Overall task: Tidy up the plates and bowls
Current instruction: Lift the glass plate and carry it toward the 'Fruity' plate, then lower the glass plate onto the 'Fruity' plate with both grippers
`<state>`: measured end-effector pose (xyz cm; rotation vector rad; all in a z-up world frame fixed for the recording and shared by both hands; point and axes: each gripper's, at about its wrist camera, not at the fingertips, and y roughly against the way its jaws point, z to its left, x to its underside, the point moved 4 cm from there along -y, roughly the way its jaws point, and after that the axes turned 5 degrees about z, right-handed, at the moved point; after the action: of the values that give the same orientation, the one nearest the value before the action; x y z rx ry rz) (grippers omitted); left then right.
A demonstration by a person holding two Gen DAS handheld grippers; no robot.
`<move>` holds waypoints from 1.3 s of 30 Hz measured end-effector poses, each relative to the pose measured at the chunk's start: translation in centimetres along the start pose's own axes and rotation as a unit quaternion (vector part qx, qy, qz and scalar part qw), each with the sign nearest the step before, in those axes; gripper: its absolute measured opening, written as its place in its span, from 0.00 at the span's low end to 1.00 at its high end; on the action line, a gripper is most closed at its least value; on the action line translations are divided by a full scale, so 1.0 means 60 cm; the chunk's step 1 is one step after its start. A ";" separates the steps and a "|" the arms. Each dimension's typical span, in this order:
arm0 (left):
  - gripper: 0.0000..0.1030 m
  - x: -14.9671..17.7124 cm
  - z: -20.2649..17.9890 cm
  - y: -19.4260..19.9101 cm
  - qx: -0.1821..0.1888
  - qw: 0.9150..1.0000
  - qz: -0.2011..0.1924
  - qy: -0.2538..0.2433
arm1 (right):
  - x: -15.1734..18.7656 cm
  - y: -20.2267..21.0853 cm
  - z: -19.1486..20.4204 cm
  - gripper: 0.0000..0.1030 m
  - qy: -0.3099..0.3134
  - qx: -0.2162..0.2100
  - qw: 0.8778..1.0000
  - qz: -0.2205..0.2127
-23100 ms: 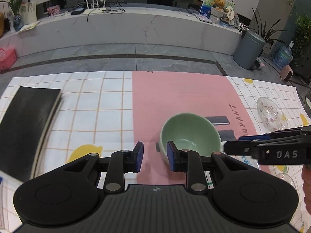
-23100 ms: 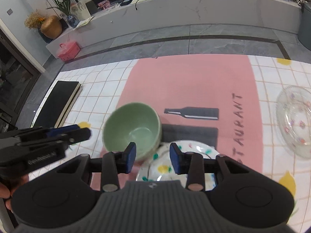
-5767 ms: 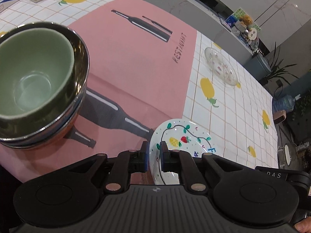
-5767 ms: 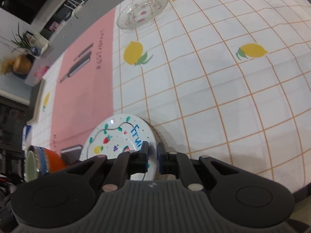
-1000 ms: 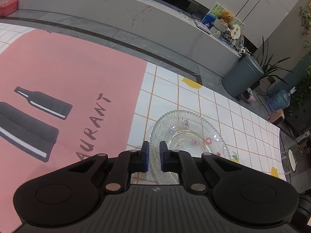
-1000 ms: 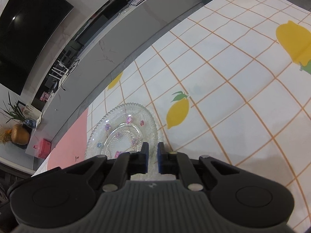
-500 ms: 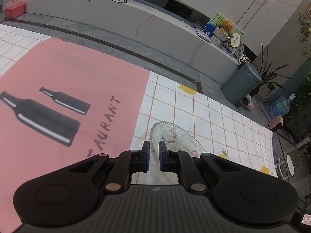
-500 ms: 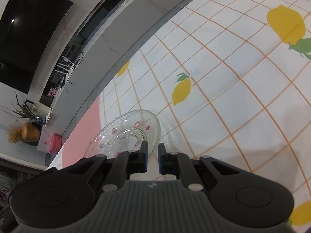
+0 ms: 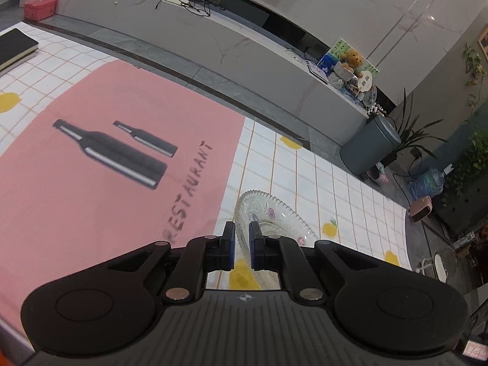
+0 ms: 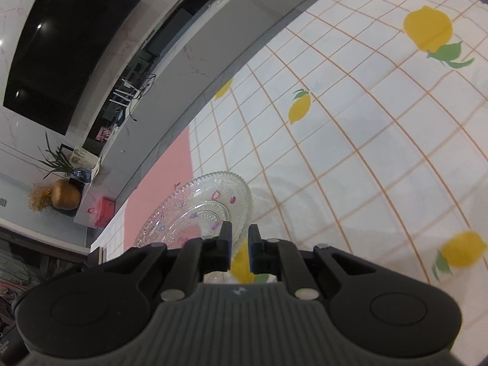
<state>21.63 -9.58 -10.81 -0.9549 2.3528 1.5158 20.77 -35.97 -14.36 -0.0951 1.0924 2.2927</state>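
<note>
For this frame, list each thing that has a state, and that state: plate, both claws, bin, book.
Glass plate: lifted clear of the tablecloth, tilted, empty, gripped at two rim spots.
Left claw: shut on the plate's rim.
Right claw: shut on the plate's rim.
Bin: lid closed, upright on the floor.
Black book: closed, lying flat at the table's far corner.

each gripper, left gripper (image 9: 241, 248) and right gripper (image 10: 238, 250), is matte black plastic: a ribbed grey-black housing at 6 o'clock bearing a small embossed emblem, round discs at 4 and 8 o'clock, silver screws on the linkage arms, and what look like blue pads (image 9: 231, 245) inside the fingers.
</note>
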 end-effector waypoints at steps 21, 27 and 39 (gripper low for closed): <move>0.09 0.161 0.103 0.130 0.025 0.998 -0.009 0.062 | 0.190 0.083 -0.026 0.08 0.065 -0.010 0.998 0.025; 0.09 0.196 0.123 0.143 0.032 0.997 0.004 0.074 | 0.222 0.098 -0.039 0.08 0.067 -0.009 0.997 0.032; 0.09 0.241 0.141 0.159 0.023 0.997 0.020 0.065 | 0.270 0.109 -0.045 0.09 0.091 0.016 0.995 0.041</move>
<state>3.10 -5.62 -14.41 -1.0315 2.4984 1.4481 3.46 -33.34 -16.56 -0.2554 1.2450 2.3763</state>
